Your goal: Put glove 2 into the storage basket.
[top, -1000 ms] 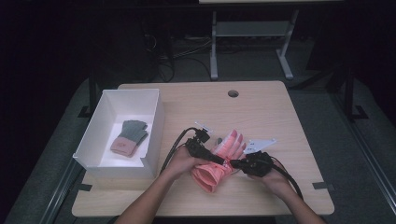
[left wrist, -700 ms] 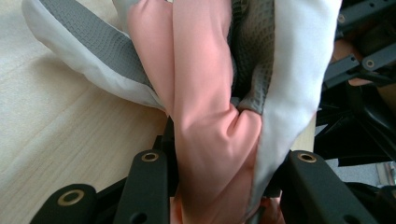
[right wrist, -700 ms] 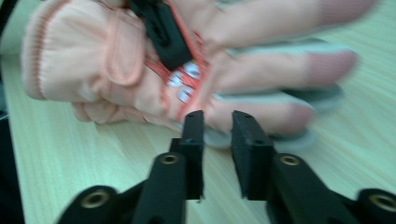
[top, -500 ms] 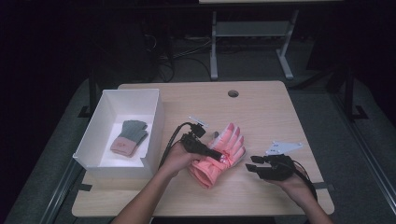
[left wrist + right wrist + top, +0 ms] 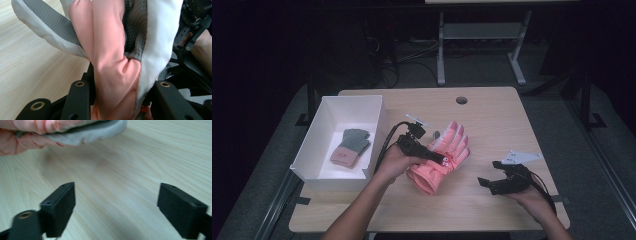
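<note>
Counter: pale wood grain, rounded corners, a round cable hole seen near the far edge.
Floor: grey carpet — darkened toward the back.
Behind: a white metal frame is set on two feet, with loose cables beside it.
Light: the counter is lit — the room is left in shadow.
</note>
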### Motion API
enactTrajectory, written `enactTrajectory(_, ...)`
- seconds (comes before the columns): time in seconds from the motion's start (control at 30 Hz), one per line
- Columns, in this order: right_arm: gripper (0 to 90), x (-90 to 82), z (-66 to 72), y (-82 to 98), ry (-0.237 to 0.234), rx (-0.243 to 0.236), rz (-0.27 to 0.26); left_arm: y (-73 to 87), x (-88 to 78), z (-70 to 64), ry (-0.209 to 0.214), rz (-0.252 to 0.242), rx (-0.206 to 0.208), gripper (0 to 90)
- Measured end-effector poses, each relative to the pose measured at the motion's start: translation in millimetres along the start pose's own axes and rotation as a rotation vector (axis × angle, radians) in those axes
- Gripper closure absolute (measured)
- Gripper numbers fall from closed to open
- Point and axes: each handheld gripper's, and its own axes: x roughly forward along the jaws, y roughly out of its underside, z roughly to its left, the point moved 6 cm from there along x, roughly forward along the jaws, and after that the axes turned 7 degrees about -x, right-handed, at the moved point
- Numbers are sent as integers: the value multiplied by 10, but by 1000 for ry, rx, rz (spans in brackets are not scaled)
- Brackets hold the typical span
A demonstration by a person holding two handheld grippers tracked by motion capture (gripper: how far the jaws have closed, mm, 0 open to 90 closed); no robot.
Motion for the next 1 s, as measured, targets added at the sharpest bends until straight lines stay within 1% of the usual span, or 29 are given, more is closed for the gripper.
enactTrajectory(0.07,128,7,0,-4,13,5,4,-10,-81,-19,-6,-1,-1,626)
enactTrajectory(0.13,89,13,10,1,11,14,8,-27,-167,-46,-2,-12,-14,626)
enactTrajectory(0.17,89,8,17,15,13,19,8,-35,-216,-49,-10,-11,-9,625)
enactTrajectory(0.2,88,6,19,37,17,16,9,-48,-279,-56,-21,-17,-9,625)
enactTrajectory(0.23,87,-2,30,72,27,22,15,-56,-319,-61,-21,-21,-10,625)
enactTrajectory(0.3,75,-17,37,133,27,20,35,-75,-426,-75,-26,-33,-15,625)
enactTrajectory(0.37,75,-43,29,194,29,21,40,-96,-529,-83,-26,-46,-20,625)
enactTrajectory(0.43,75,-61,21,230,34,29,45,-116,-634,-83,-35,-50,-21,625)
enactTrajectory(0.6,75,-70,-32,227,50,36,33,-138,-855,-71,-52,-72,-33,625)
enactTrajectory(0.67,75,-68,-32,231,50,36,34,-135,-946,-54,-60,-70,-32,625)
enactTrajectory(0.77,75,-50,-27,238,47,34,37,-131,-1074,-13,-77,-85,-40,625)
enactTrajectory(0.9,75,-45,-29,248,48,32,45,-132,-1247,52,-85,-120,-58,625)
enactTrajectory(1.0,75,-40,-35,256,48,32,45,-128,-1388,105,-101,-146,-69,625)
